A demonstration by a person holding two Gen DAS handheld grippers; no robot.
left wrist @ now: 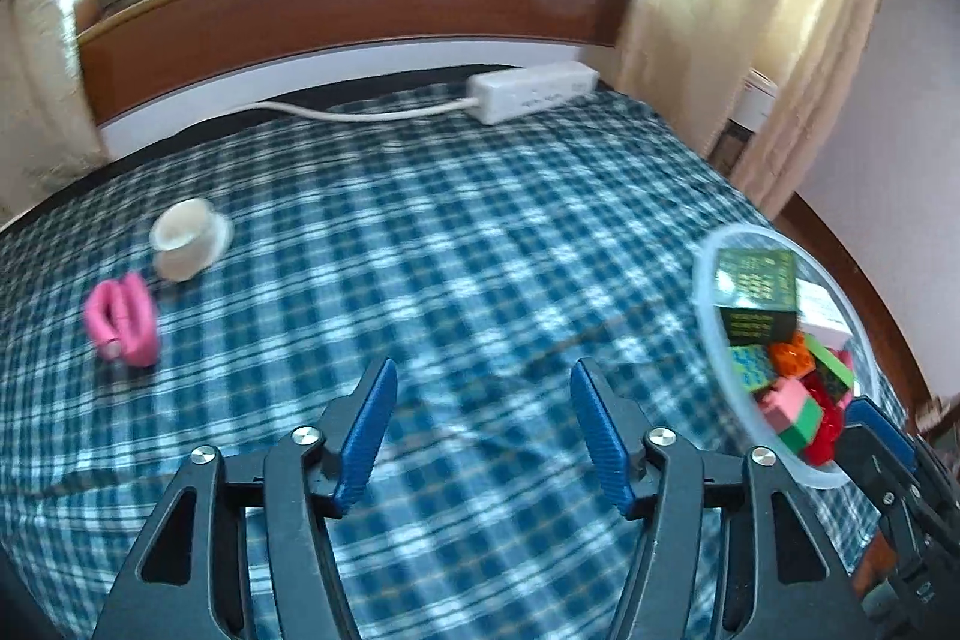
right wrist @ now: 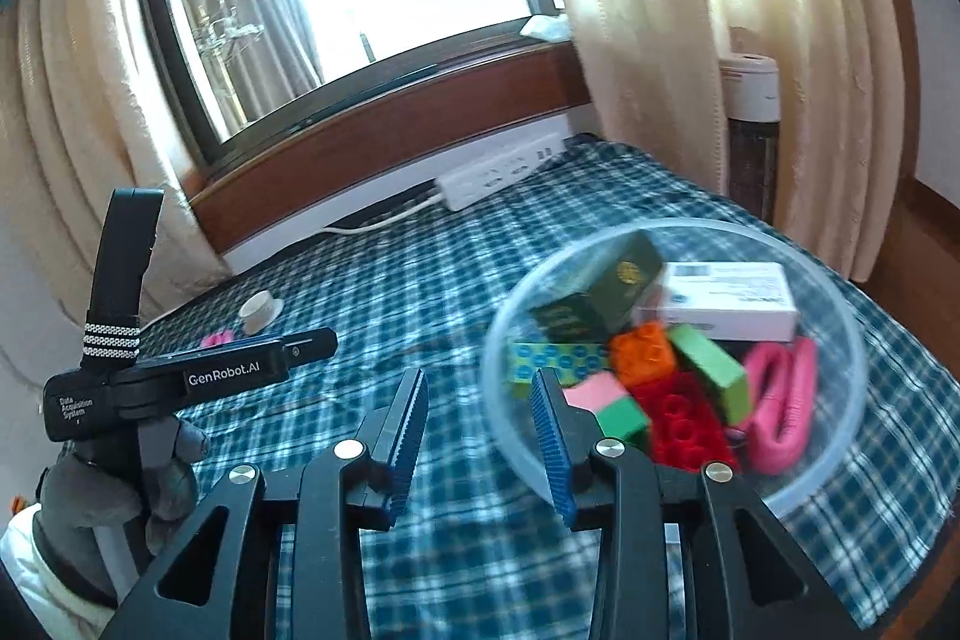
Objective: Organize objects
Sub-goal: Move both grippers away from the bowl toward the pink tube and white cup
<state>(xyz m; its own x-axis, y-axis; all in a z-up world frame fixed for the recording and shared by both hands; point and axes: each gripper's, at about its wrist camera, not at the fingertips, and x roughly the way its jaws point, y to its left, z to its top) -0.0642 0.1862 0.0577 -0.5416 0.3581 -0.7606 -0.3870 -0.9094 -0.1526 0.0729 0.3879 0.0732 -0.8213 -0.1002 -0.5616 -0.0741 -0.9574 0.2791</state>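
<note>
While empty, left hand-held gripper hovers near pink clip.

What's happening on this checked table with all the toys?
A person is tidying small things into a clear bowl, one claw tool in each hand. The bowl already holds bricks and boxes. Both the left claw and right claw are open and empty. A pink clip and a cup remain out.
</note>
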